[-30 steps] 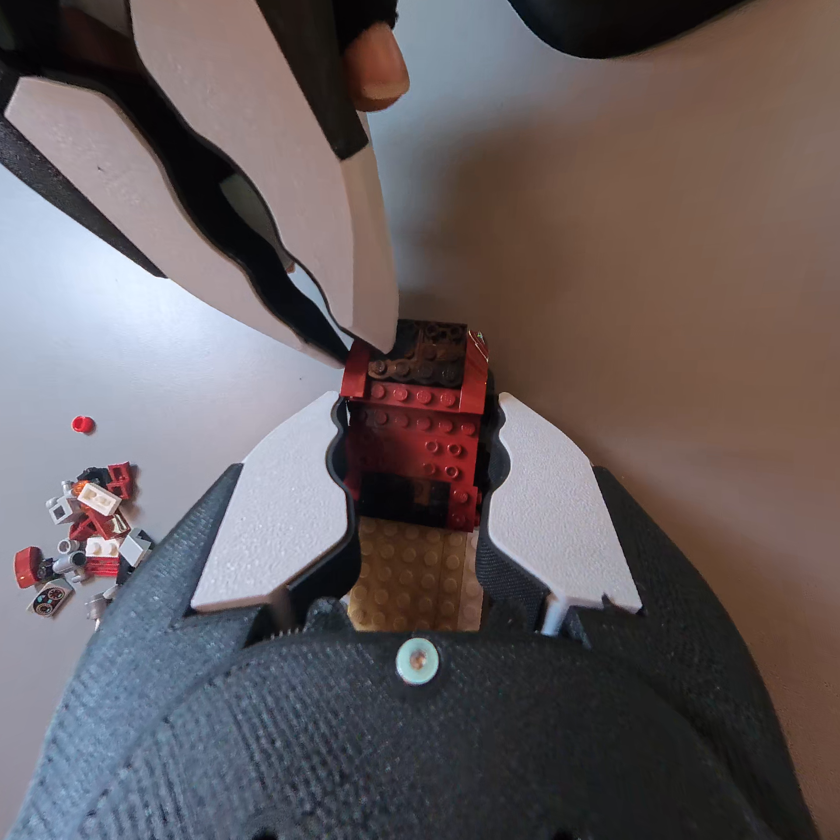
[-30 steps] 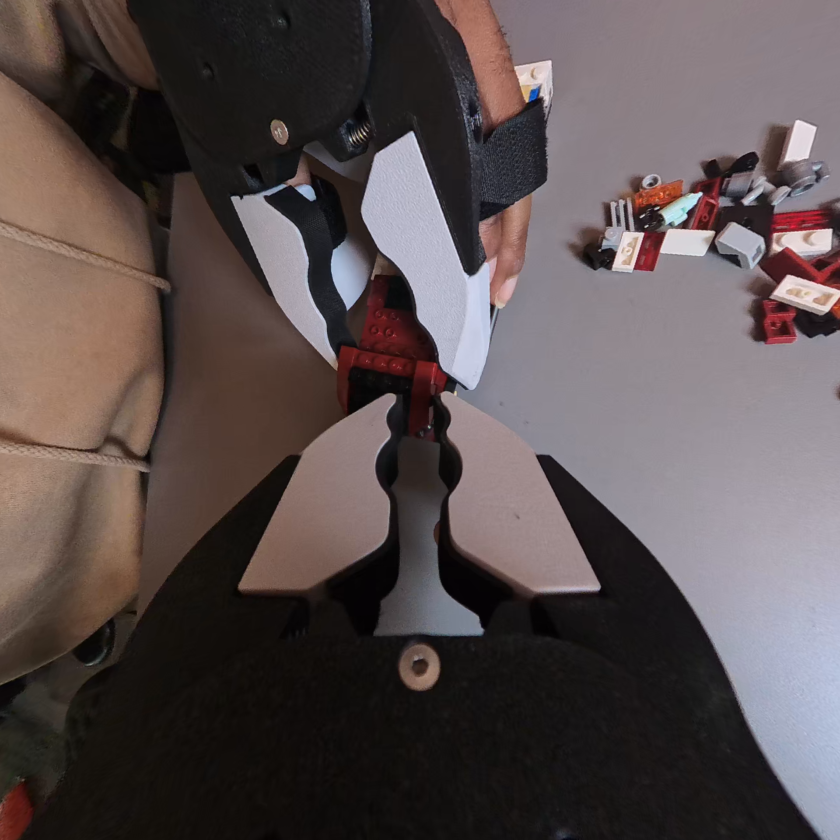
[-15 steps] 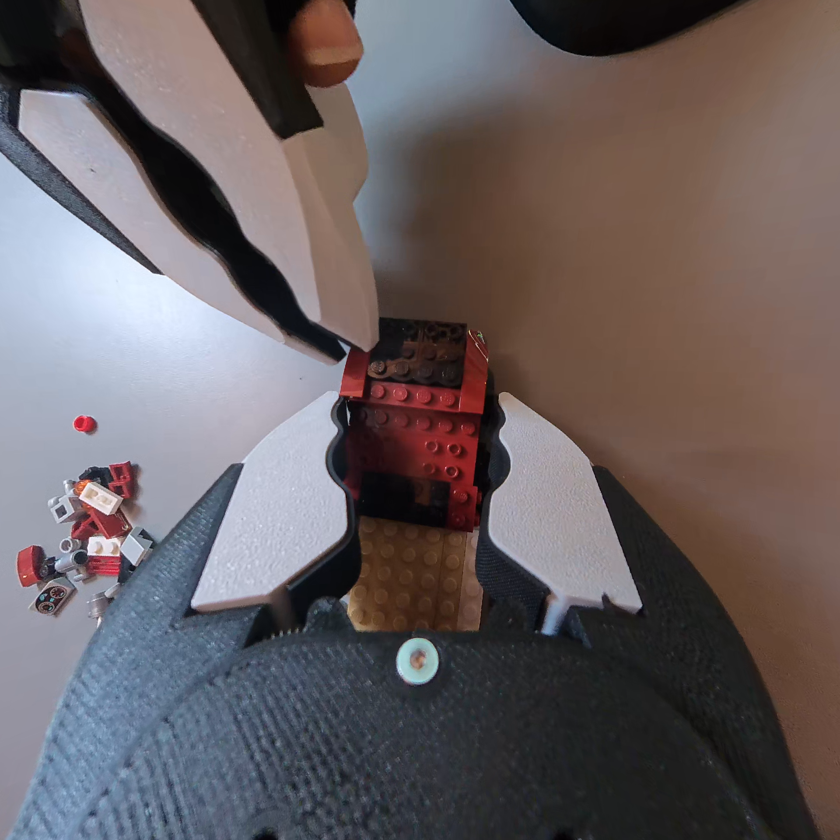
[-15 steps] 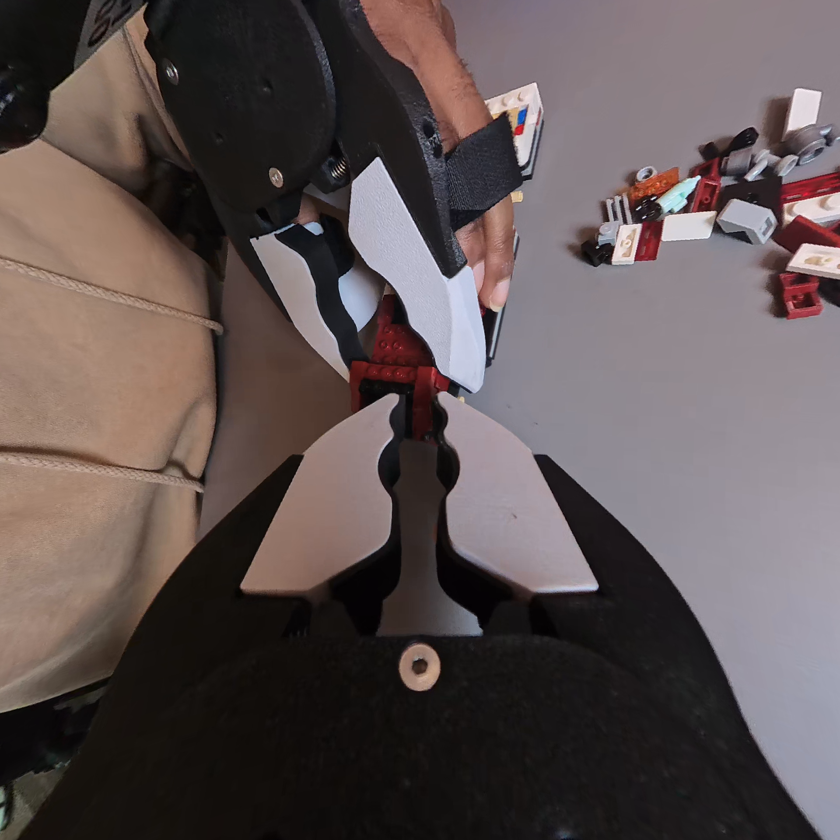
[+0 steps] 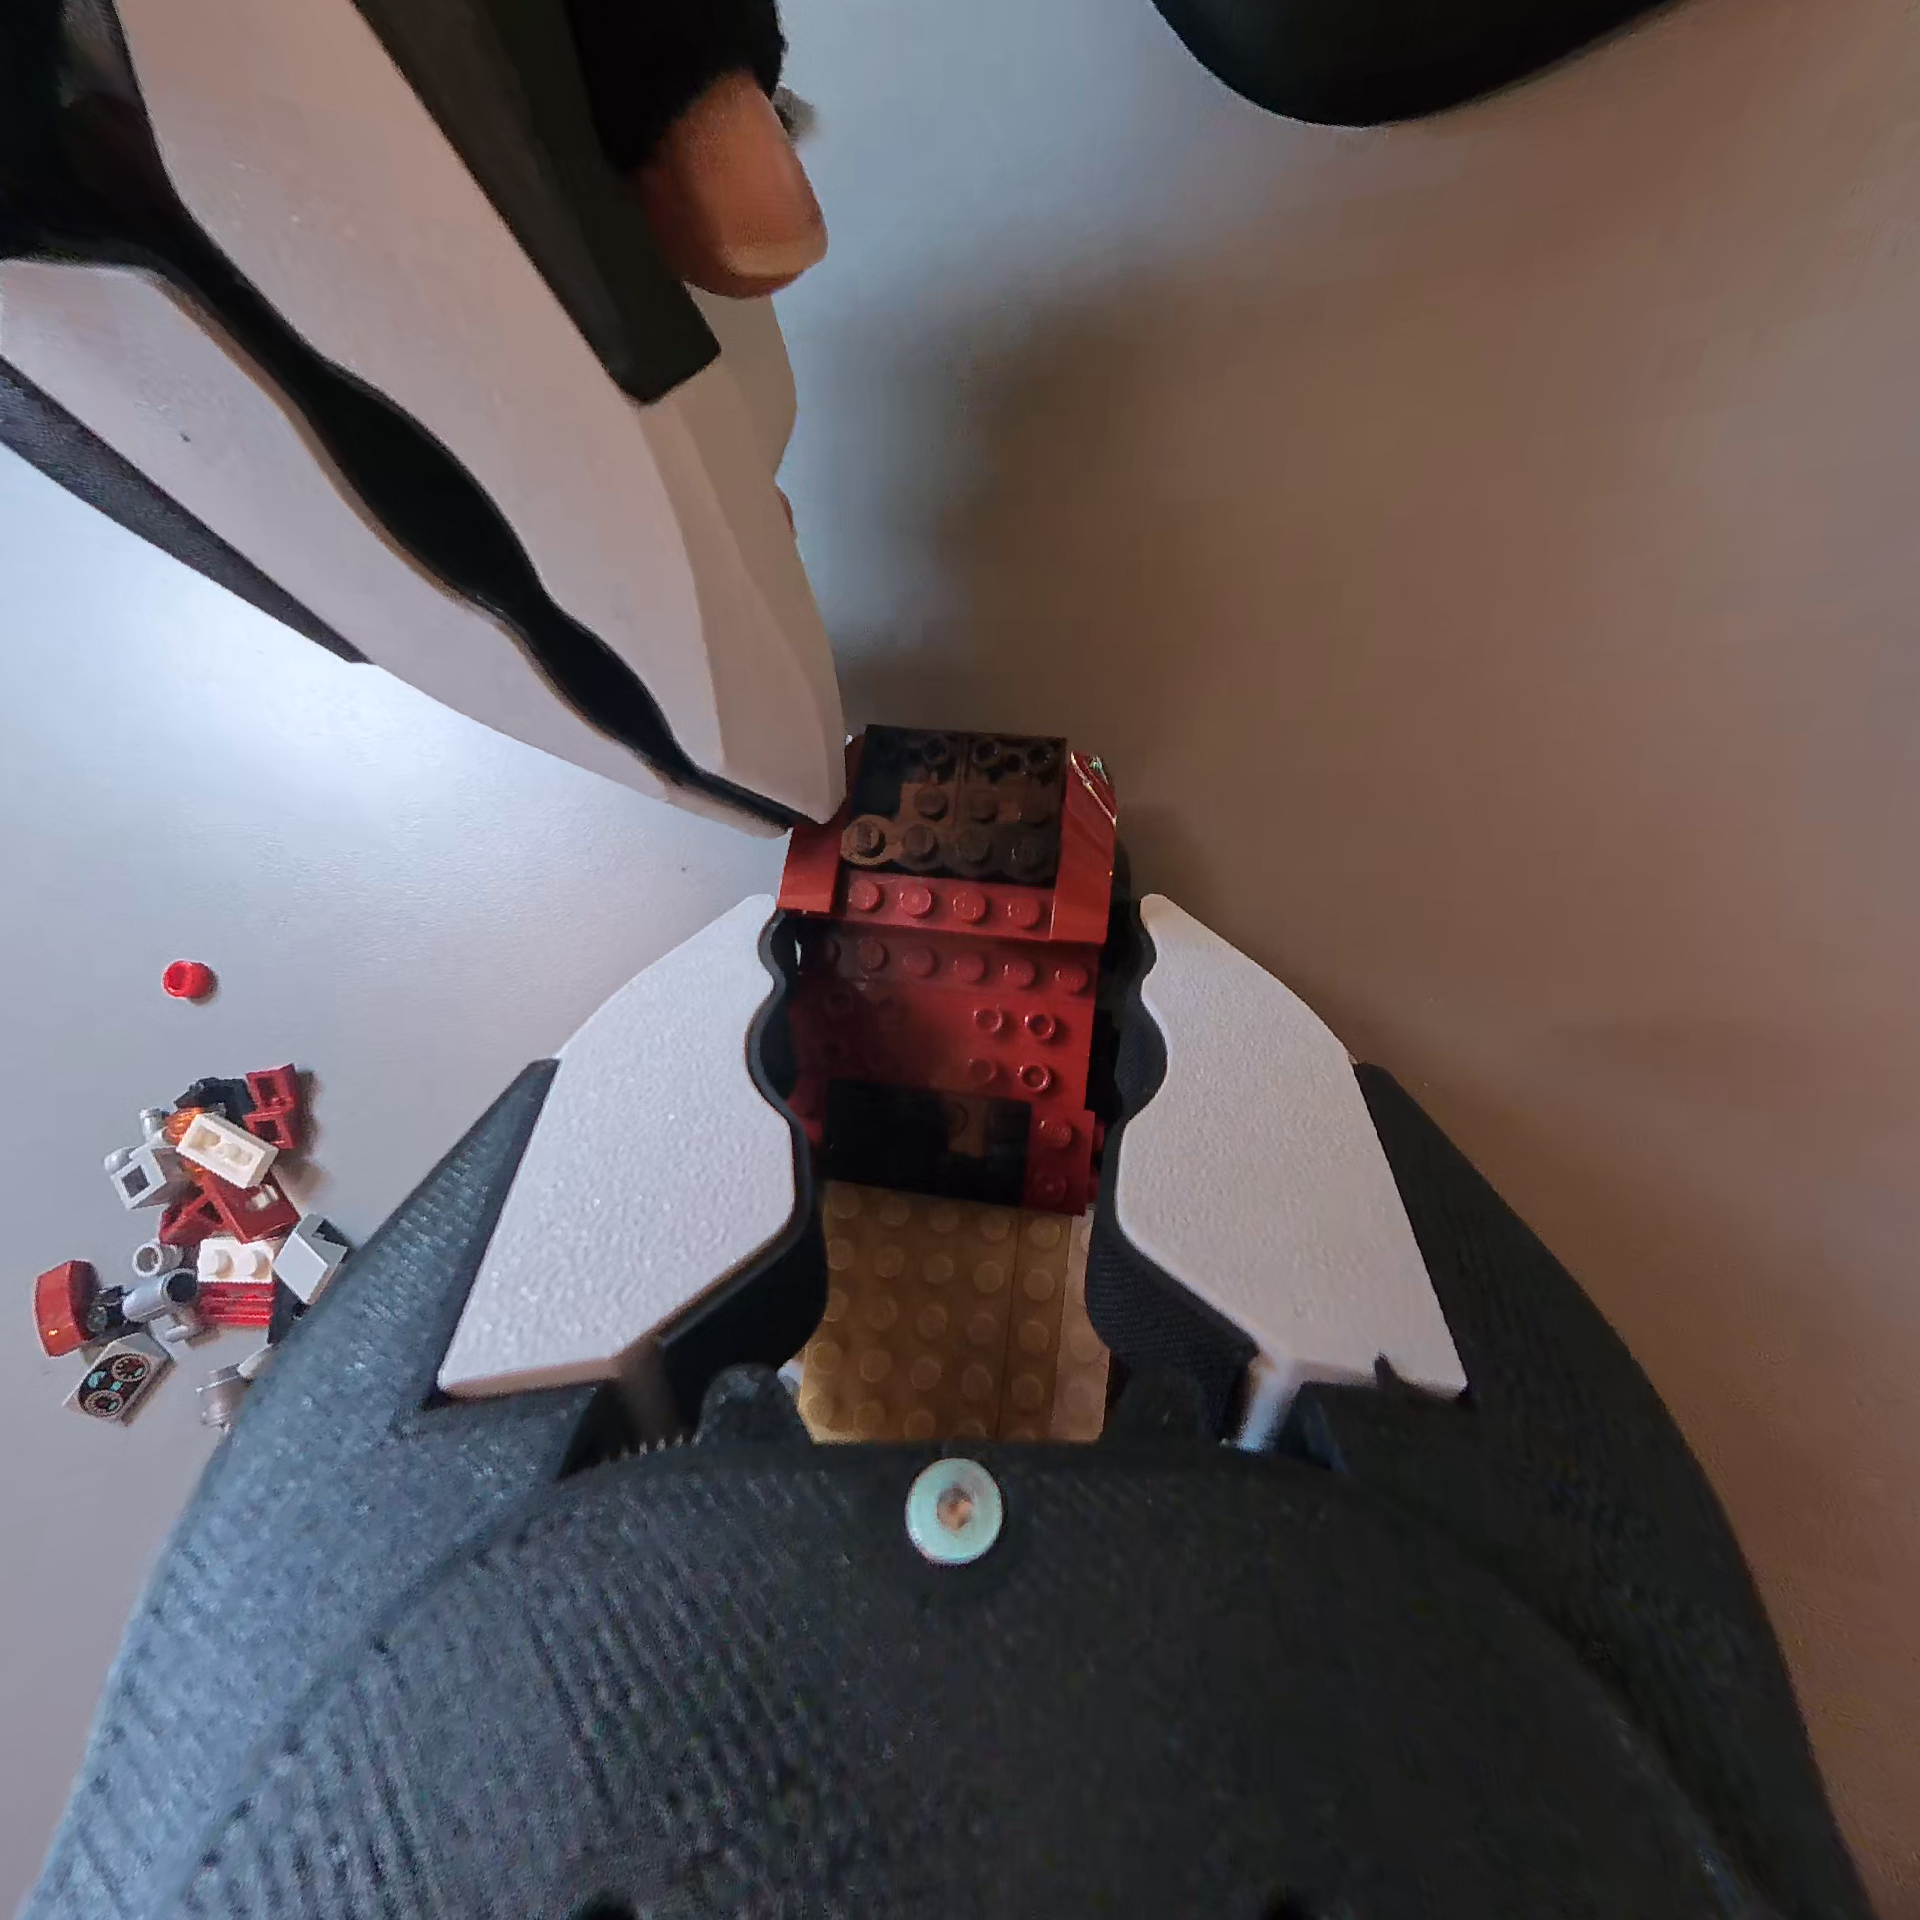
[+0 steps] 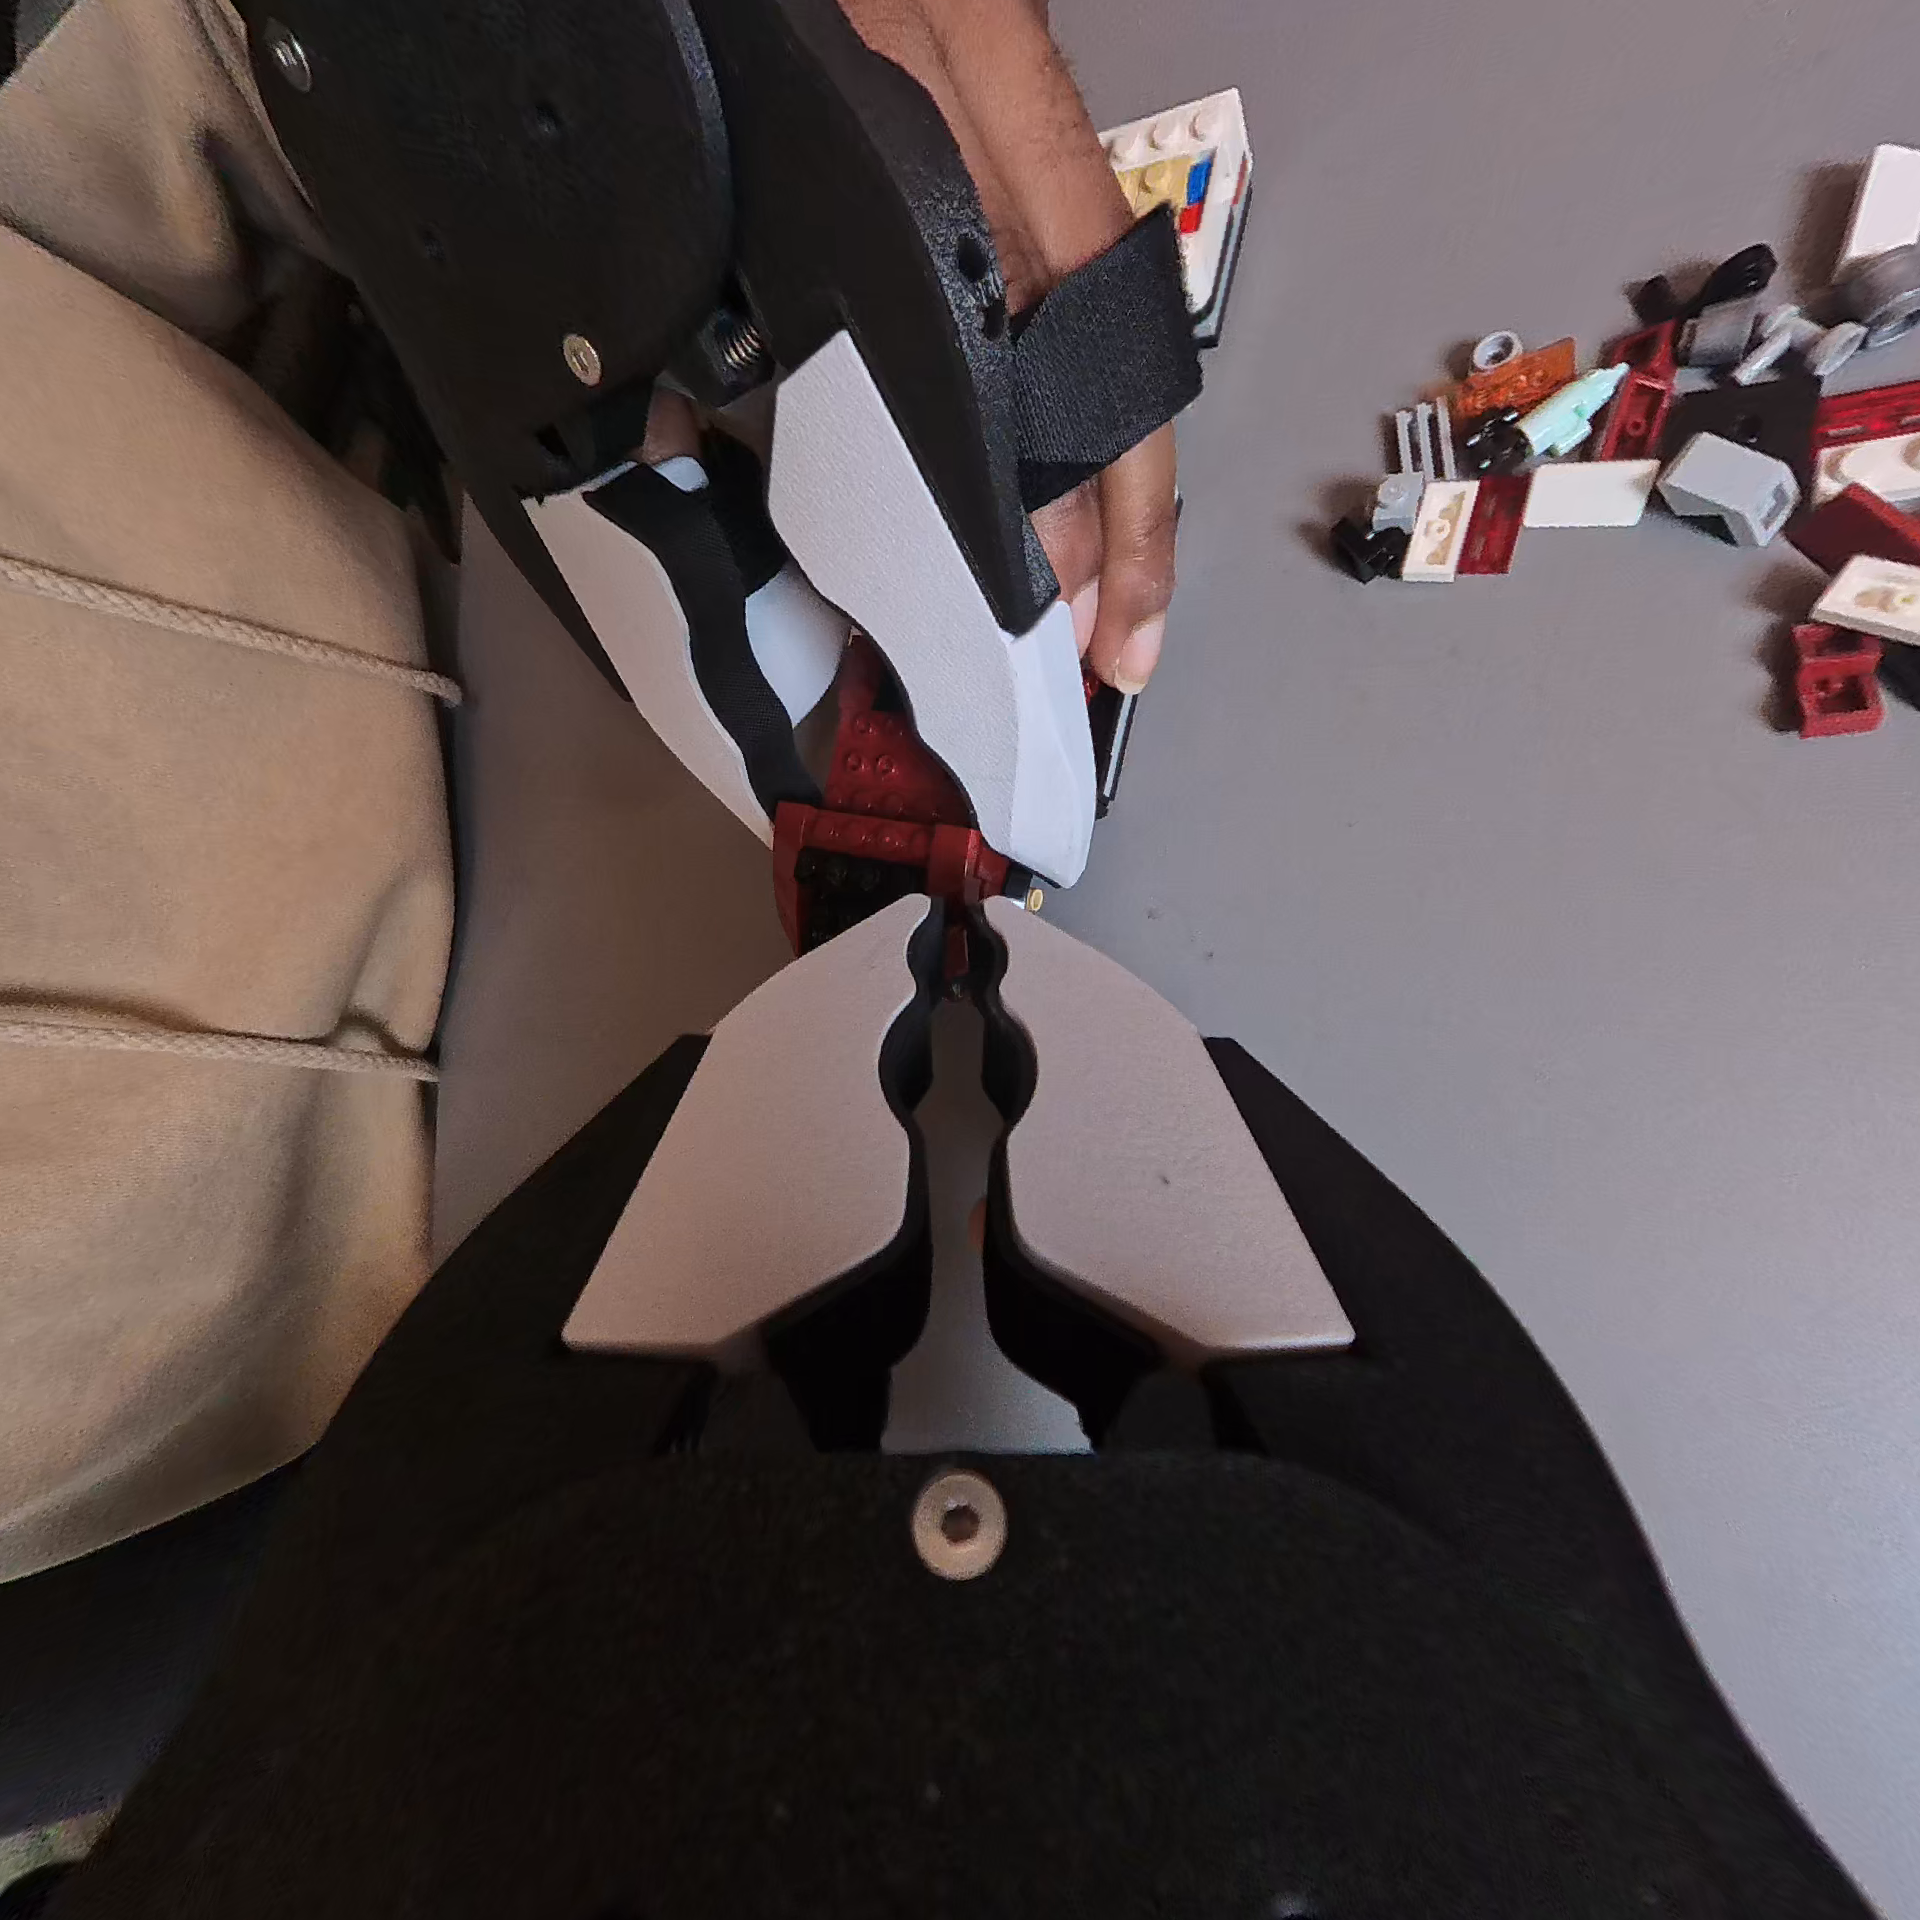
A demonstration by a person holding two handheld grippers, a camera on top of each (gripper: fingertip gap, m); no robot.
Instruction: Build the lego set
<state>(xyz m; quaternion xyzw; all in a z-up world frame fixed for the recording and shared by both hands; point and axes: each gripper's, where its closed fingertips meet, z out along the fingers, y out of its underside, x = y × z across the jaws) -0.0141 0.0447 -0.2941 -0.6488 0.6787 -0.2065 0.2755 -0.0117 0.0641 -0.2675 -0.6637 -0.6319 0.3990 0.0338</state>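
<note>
The right gripper has narrowed since a second ago: its two pale fingers, which stood a little apart around the edge of the dark red brick model, now nearly meet, pinching a thin red edge piece at the model's far corner. In the left wrist view its tips have slid down to the model's upper left corner, and the fingertip of the person's hand shows beside it. The left gripper has not changed.

Nearest, the left gripper's fingers stand wide apart with the model between them, the black inner pads pressed to its two sides. The model is held clear of the grey table. It has a tan studded plate at the near end, red studded walls in the middle and black studded plates on top at the far end.

Farther off on the table lies a loose pile of small bricks, red, white, grey and black, with one small red round stud apart from it. A white studded plate with coloured pieces lies behind the hand. The person's tan garment fills the left of the right wrist view.
</note>
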